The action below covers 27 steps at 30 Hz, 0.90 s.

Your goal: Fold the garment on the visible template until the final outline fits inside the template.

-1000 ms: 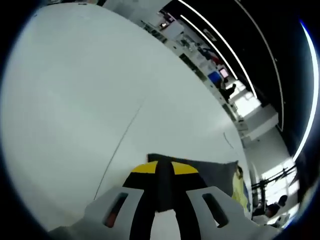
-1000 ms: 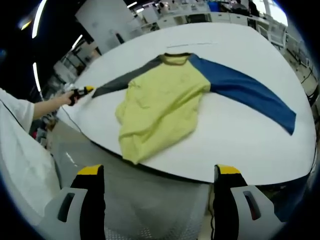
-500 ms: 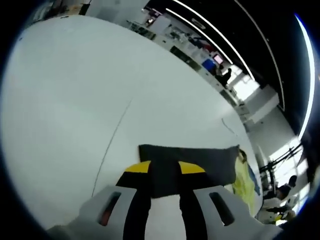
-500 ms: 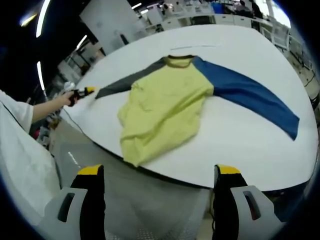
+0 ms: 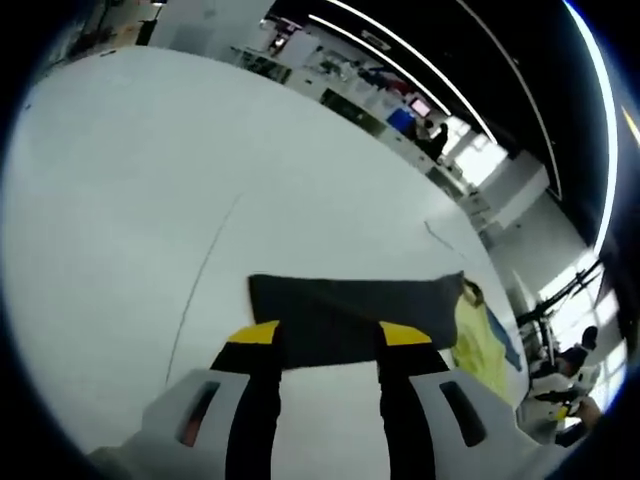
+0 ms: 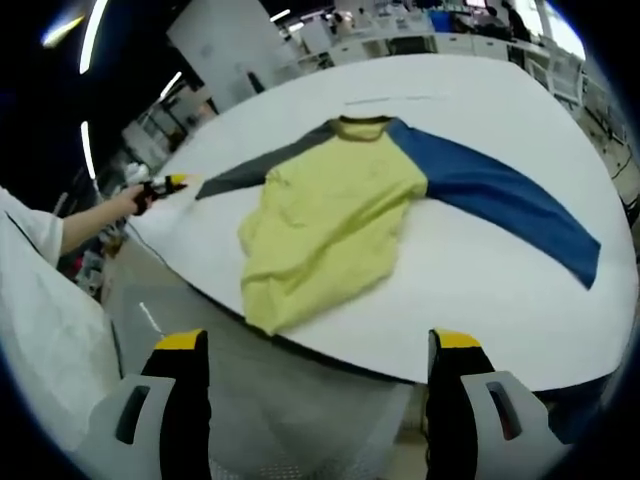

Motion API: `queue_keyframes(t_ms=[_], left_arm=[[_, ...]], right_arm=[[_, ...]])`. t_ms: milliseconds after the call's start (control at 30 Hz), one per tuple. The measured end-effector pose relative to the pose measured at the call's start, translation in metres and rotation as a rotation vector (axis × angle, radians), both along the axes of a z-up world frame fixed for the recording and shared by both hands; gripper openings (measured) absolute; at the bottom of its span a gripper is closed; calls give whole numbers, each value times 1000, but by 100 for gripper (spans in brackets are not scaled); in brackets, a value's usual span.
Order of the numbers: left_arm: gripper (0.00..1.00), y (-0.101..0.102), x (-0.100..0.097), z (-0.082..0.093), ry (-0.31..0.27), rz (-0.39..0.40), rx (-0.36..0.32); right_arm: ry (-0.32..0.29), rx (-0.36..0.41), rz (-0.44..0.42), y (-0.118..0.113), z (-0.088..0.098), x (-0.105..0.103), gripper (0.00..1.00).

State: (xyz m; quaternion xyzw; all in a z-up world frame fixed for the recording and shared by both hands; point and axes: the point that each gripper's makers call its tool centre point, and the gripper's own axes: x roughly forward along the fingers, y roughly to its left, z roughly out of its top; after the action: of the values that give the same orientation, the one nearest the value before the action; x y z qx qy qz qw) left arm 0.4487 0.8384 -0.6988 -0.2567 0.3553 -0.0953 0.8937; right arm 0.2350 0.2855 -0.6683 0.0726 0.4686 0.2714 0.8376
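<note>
A long-sleeved shirt lies spread on the white table (image 6: 480, 290): yellow-green body (image 6: 325, 225), blue sleeve (image 6: 510, 205) stretched to the right, grey sleeve (image 6: 250, 170) stretched to the left. In the left gripper view the grey sleeve's cuff end (image 5: 350, 315) lies flat on the table (image 5: 120, 200), and my left gripper (image 5: 328, 335) stands open with its yellow-tipped jaws on either side of the cuff. That left gripper (image 6: 165, 185) also appears in the right gripper view, in a hand at the sleeve's tip. My right gripper (image 6: 318, 345) is open, wide and empty, off the table's near edge.
A thin dark line (image 5: 200, 290) runs across the table beside the cuff, and another short line (image 6: 385, 98) lies beyond the collar. A person's arm and white sleeve (image 6: 40, 260) come in at the left. Shelves and desks stand behind the table.
My left gripper's jaws have spread apart and let go of the grey cuff, which now lies flat between them. The right gripper has hardly moved.
</note>
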Motion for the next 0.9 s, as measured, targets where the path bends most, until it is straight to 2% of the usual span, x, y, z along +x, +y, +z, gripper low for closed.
queue_keyframes(t_ms=[700, 900], left_arm=[[49, -30, -36, 31, -34, -85, 35], [52, -37, -41, 34, -38, -107, 42]], right_arm=[[-43, 20, 16, -11, 6, -3, 90], [-48, 23, 22, -13, 7, -4, 90]])
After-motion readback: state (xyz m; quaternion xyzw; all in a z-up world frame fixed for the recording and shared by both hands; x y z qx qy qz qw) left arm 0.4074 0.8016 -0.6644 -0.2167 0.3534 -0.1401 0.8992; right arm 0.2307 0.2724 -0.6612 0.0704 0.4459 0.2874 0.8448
